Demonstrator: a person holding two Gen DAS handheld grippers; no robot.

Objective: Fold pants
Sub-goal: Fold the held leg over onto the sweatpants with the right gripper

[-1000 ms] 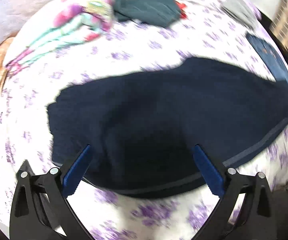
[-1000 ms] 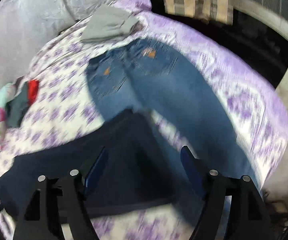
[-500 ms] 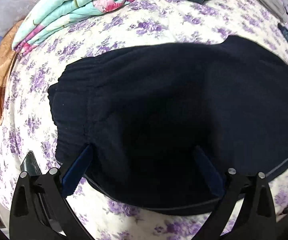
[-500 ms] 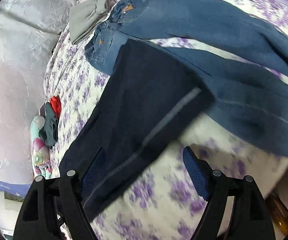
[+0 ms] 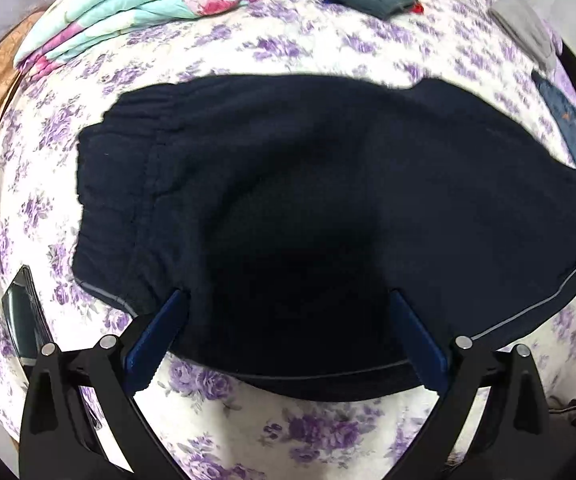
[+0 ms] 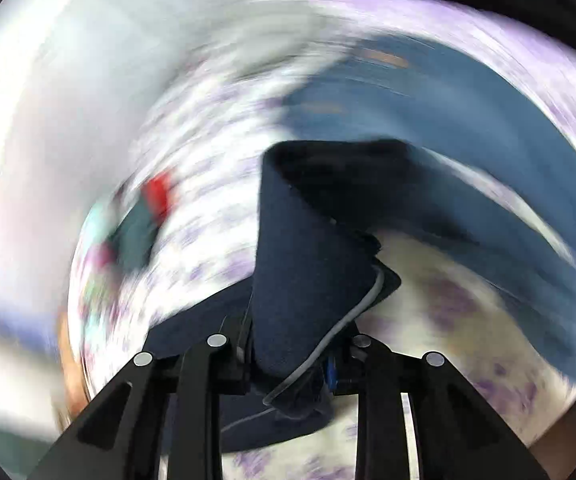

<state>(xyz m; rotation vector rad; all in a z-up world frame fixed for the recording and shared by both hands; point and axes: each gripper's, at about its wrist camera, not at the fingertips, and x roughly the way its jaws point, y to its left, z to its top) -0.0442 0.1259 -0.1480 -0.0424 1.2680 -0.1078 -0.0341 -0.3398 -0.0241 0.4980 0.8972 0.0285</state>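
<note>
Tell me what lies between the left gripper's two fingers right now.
In the left wrist view, the left gripper stands open with the navy pants lying between its fingers, near the waistband; the pads are not pressing.

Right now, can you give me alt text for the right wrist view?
Right tongs closing on a raised fold of navy pants, cloth between the jaws. Behind, heavily blurred: jeans and a floral sheet.
</note>
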